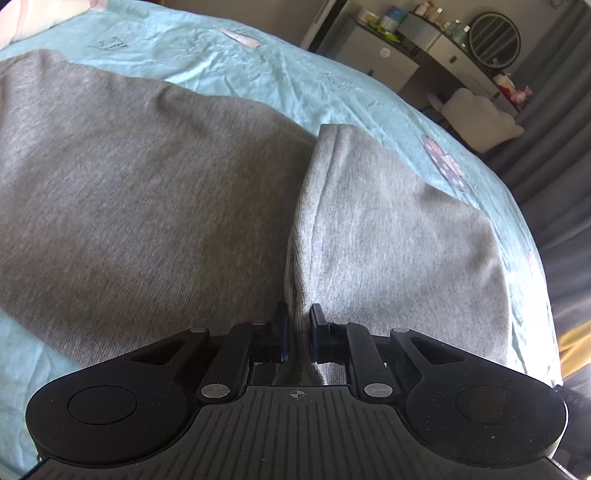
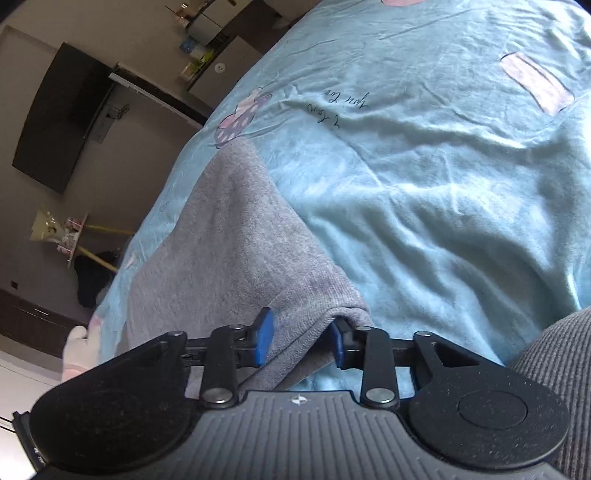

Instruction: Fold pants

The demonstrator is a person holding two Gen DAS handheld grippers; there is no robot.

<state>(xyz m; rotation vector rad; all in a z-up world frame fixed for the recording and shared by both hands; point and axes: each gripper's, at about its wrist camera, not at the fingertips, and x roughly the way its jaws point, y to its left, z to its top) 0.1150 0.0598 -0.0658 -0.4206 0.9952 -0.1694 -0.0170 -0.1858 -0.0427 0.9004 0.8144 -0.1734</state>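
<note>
Grey pants (image 1: pixel 155 192) lie spread across a light blue bedsheet (image 1: pixel 280 74) printed with small pink figures and dark handwriting. In the left wrist view, the left gripper (image 1: pixel 297 332) sits low over the cloth with its blue pads drawn close together, pinching a raised ridge of the grey fabric; a paler fold of the same garment runs up and to the right of the pinch. In the right wrist view, the right gripper (image 2: pixel 301 341) has its jaws somewhat apart, and an edge of the pants passes between them; the right pad lies tucked under the fabric edge while the left pad stands clear beside it, so the cloth is not visibly squeezed. From there the grey cloth stretches away toward the bed's edge. A dark ribbed sleeve (image 2: pixel 561 354) shows at the lower right of that view. A dresser (image 1: pixel 436 48) with a round mirror (image 1: pixel 495 35) stands beyond the bed.
</note>
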